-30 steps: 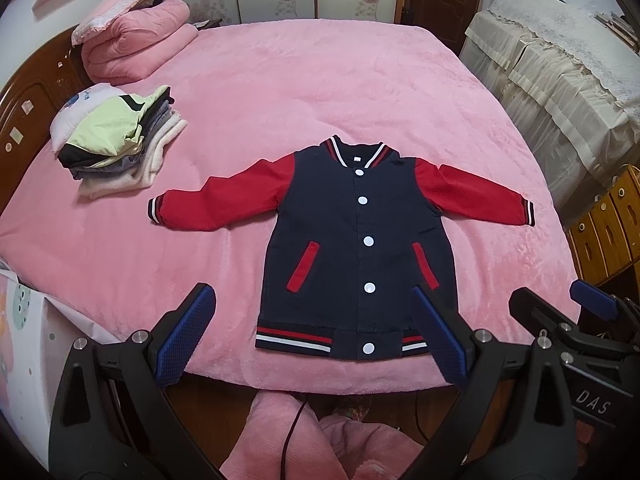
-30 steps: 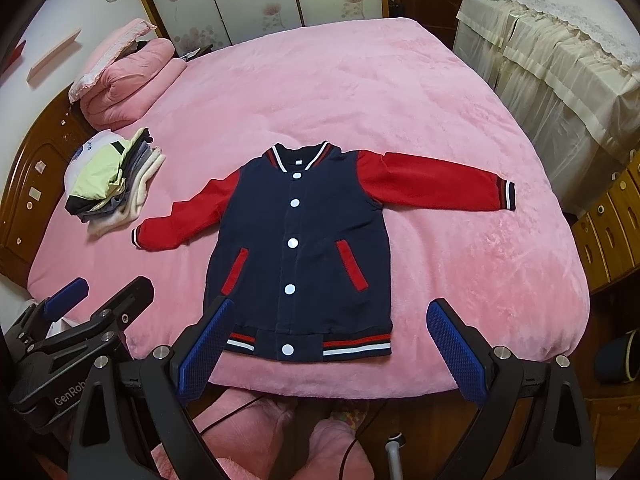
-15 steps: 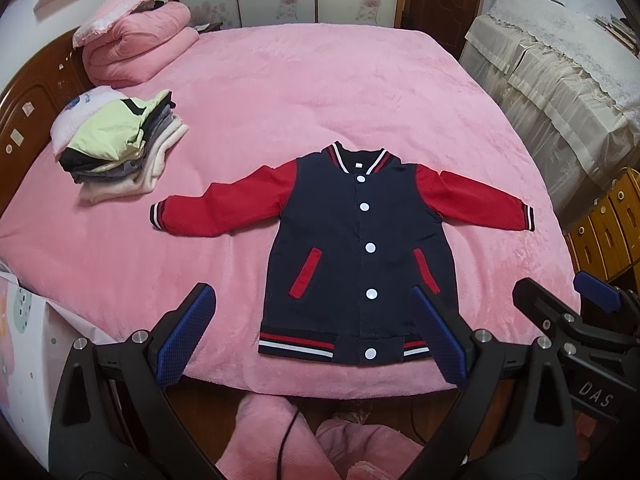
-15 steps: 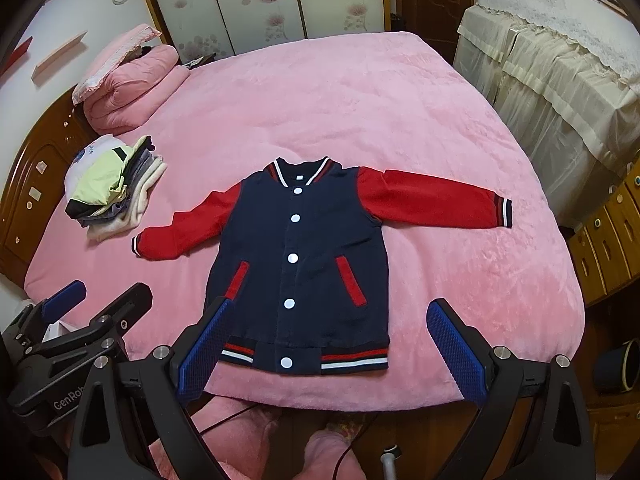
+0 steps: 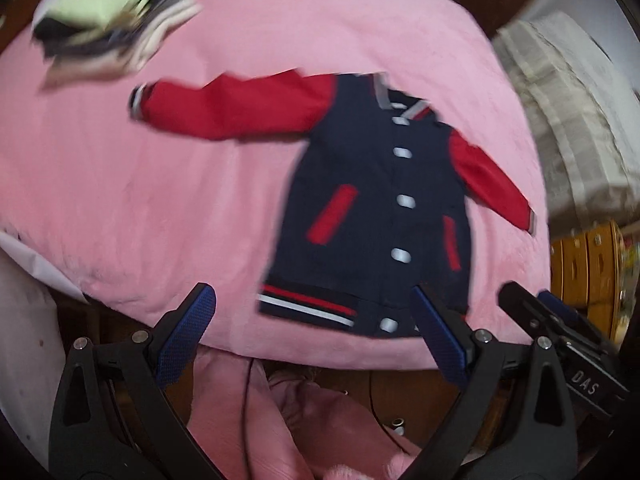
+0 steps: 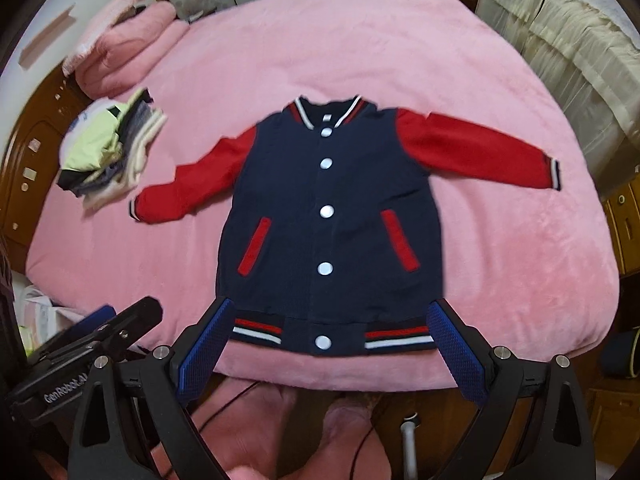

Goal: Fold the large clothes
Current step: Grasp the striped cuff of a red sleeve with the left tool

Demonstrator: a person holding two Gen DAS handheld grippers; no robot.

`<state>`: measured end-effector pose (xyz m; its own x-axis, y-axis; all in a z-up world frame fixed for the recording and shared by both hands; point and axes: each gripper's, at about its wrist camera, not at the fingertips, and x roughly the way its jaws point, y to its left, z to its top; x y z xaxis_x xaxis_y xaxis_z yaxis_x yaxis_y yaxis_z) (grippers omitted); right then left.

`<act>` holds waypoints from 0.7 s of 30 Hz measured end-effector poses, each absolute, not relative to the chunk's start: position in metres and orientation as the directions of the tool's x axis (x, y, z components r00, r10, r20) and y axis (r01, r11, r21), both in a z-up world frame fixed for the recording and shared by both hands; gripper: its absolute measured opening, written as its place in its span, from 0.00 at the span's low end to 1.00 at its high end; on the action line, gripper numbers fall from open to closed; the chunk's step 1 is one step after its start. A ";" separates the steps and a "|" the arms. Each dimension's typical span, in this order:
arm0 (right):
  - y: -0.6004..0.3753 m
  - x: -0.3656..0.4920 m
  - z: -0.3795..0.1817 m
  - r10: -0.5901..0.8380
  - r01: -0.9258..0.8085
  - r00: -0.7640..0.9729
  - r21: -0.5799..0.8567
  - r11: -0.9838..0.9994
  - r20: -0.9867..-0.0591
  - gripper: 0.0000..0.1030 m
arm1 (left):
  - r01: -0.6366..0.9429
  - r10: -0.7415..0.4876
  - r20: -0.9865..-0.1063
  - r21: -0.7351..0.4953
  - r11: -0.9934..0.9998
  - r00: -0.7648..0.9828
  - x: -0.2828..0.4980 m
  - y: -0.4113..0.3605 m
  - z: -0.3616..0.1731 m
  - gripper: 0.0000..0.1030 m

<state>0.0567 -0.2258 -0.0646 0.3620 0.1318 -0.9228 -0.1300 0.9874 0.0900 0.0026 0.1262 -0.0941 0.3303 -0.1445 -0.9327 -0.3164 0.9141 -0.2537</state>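
The baseball jacket (image 6: 332, 216) lies flat on its back near the front edge of the bed (image 6: 400, 32). It is dark blue with red sleeves and white snaps down the middle, and all the snaps look done up. The jacket's left sleeve (image 6: 476, 152) sticks out to one side and the other sleeve (image 6: 192, 184) sticks out and down to the other side. The striped hem is close to the edge of the bed.

Nothing is folded yet. Both sleeves are spread wide and the body is fully open and smooth. So I think the folding job has only just begun: the sleeves need to come in over the body, and then the body needs to be folded up.

The right hand-held gripper (image 6: 332, 352) hangs just in front of the hem with its blue pads wide apart, holding nothing. The left hand-held gripper (image 5: 316, 340) is also wide apart and empty. Its picture is blurry, so I cannot be sure just how close it is to the jacket, but it seems to point at the hem's left corner.

Farther back on the bed sits a pile of folded clothes (image 6: 108, 156), well apart from the jacket. Behind that is a rolled pink quilt (image 6: 132, 56) by the wooden headboard (image 6: 36, 148).
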 end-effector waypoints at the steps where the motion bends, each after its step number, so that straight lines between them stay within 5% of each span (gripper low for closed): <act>1: -0.217 0.060 -0.072 0.129 -0.131 0.357 0.088 0.988 -0.925 0.95 | -0.350 -0.136 -0.938 -0.250 0.903 0.320 0.007 0.145 -0.105 0.94; 6: -0.142 0.098 -0.108 0.170 -0.200 0.353 0.103 0.974 -0.920 0.95 | -0.442 -0.072 -0.949 -0.209 0.872 0.307 0.037 0.237 -0.145 0.93; 17: 0.028 0.189 -0.167 0.233 -0.339 0.305 0.124 0.932 -0.923 0.95 | -0.387 -0.089 -0.915 -0.253 0.887 0.394 0.142 0.373 -0.224 0.76; 21: 0.058 0.215 -0.194 0.195 -0.380 0.288 0.076 0.922 -0.938 0.95 | -0.415 -0.108 -0.931 -0.257 0.873 0.349 0.166 0.391 -0.248 0.56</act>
